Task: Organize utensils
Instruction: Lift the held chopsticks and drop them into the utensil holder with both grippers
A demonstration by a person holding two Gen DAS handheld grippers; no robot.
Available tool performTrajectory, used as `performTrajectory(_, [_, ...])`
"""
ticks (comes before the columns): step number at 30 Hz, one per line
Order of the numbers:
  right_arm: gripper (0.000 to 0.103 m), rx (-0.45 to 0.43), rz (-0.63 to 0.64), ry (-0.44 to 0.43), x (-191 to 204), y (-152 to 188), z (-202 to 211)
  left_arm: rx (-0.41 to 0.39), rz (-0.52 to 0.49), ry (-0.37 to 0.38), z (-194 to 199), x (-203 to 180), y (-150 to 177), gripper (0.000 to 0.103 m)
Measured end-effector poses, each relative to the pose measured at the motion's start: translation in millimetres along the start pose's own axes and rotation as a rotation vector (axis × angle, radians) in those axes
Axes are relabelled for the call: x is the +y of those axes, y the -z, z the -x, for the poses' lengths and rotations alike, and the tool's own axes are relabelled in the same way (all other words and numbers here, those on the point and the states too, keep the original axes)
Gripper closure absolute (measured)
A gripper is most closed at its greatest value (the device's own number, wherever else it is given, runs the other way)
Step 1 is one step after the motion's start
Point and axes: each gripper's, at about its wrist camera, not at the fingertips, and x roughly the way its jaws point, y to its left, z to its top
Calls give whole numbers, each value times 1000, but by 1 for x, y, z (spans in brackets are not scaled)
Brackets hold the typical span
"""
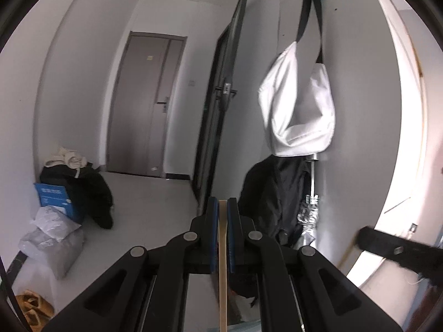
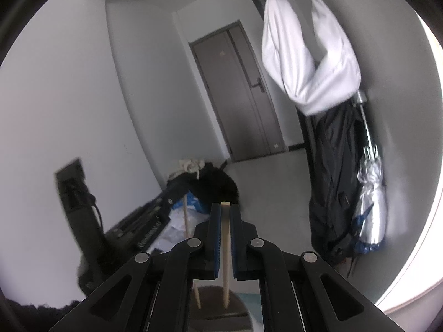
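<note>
In the left wrist view my left gripper (image 1: 222,202) is shut on a light wooden chopstick (image 1: 223,249) that runs back between the blue pads (image 1: 212,232). The right gripper's black body (image 1: 398,251) shows blurred at the right edge. In the right wrist view my right gripper (image 2: 224,207) is shut on a paler chopstick (image 2: 224,238), whose blunt end pokes just past the fingertips. A second chopstick (image 2: 187,221) hangs to the left beside the left gripper's blurred black body (image 2: 144,227). A dark round container (image 2: 213,301) shows below, between the gripper arms.
Both views face a hallway with a grey door (image 1: 146,105). A white bag (image 1: 299,105), a black jacket (image 1: 279,193) and a silver umbrella (image 2: 371,207) hang on the right wall. Clothes, a blue box (image 1: 58,196) and plastic bags (image 1: 52,238) lie on the floor at left.
</note>
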Motion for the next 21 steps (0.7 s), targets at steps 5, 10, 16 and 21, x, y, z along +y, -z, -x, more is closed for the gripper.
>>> performTrajectory(5, [98,36,-2,-14,-1,13,-8,19,-23,25,6,0,3,101])
performTrajectory(10, [98,77,-9,-25,2,24,-11,48,-27,31,7,-1,5,101])
performTrajectory(16, [98,108,14,-36,13,30,-10,144,-34,47,18,-3,3,101])
performTrajectory(21, [94,146,35,-32,26,32,-10,256,16,42,22,5,9,96])
